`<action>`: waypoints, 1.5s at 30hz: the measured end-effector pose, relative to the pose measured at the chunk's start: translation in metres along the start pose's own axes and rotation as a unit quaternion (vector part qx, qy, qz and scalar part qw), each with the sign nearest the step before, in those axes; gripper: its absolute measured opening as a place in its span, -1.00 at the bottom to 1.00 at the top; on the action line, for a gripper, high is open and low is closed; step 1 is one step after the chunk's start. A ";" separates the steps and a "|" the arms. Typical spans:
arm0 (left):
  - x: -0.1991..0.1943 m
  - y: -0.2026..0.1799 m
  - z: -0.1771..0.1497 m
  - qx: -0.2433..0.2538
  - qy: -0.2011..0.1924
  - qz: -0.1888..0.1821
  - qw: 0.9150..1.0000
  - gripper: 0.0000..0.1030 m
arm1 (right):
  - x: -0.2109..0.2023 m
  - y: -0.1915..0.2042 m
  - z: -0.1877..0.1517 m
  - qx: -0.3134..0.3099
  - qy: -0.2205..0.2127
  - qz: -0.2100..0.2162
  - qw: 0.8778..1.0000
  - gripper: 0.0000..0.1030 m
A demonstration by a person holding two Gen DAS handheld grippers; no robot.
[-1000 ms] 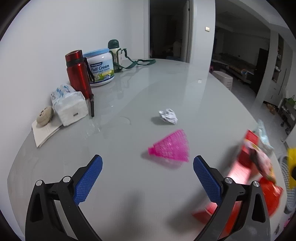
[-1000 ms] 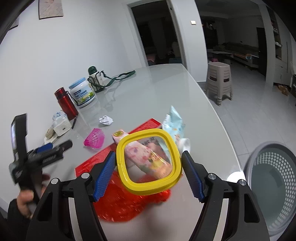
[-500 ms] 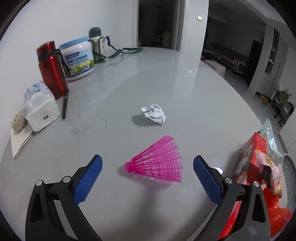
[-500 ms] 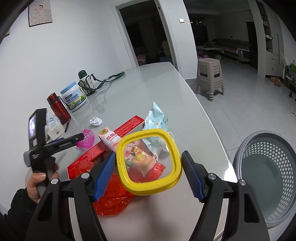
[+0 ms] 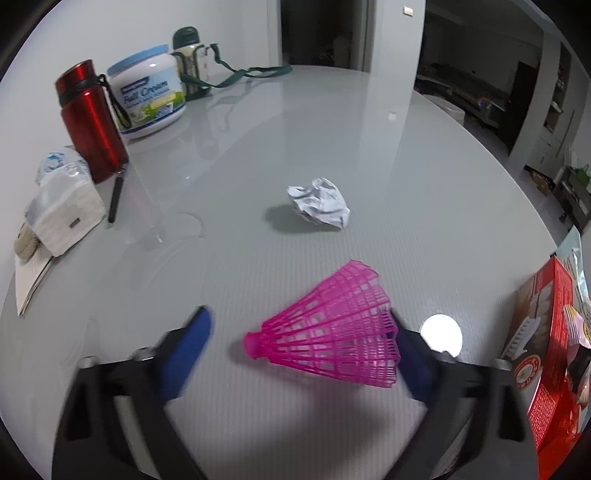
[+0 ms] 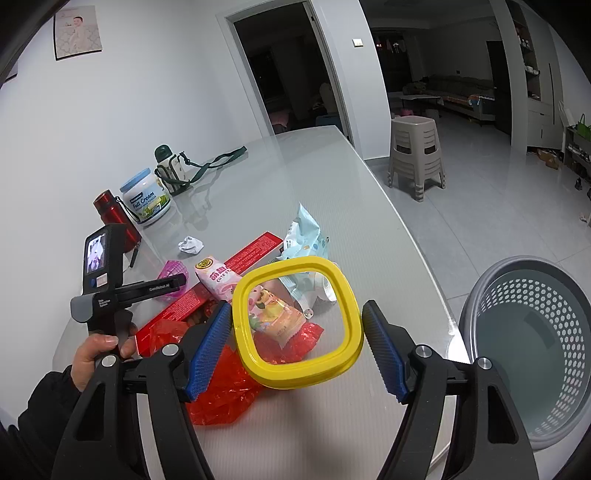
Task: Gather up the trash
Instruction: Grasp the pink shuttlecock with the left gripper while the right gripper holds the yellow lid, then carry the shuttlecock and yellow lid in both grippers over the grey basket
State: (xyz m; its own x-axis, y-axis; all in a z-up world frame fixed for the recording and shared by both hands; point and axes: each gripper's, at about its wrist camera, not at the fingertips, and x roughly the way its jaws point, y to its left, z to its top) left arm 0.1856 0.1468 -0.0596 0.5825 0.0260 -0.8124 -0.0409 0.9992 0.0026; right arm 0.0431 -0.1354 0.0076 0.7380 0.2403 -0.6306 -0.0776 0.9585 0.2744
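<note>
A glossy pale grey table (image 6: 295, 177) stood against a plain white wall (image 6: 147, 92), which bore a small framed picture (image 6: 77, 31). A dark open doorway (image 6: 291, 74) lay behind the table's far end. Shiny grey floor tiles (image 6: 491, 210) ran into a dim living area with a long sofa (image 6: 458, 83). Stacked beige plastic stools (image 6: 415, 155) stood near the doorway.

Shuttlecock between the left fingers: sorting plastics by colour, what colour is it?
Bright pink shuttlecock, clearest in the left wrist view.
</note>
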 end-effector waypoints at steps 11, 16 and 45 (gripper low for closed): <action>-0.024 -0.002 -0.004 0.008 -0.028 -0.013 1.000 0.24 | -0.005 -0.008 -0.001 0.010 -0.003 -0.004 1.000 0.36; -0.072 -0.014 -0.002 0.018 -0.082 -0.014 0.996 0.24 | -0.013 -0.019 -0.001 0.019 -0.011 -0.009 1.000 0.36; -0.148 -0.345 -0.077 0.199 -0.085 -0.231 0.948 0.24 | -0.092 -0.265 -0.055 0.145 -0.012 -0.160 0.976 0.36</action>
State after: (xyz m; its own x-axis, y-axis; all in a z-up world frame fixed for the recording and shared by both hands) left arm 0.0511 -0.2039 0.0151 0.5873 -0.4476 -0.6744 0.5417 0.8364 -0.0834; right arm -0.0406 -0.4025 -0.0471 0.7099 -0.0711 -0.7007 0.3493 0.8994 0.2627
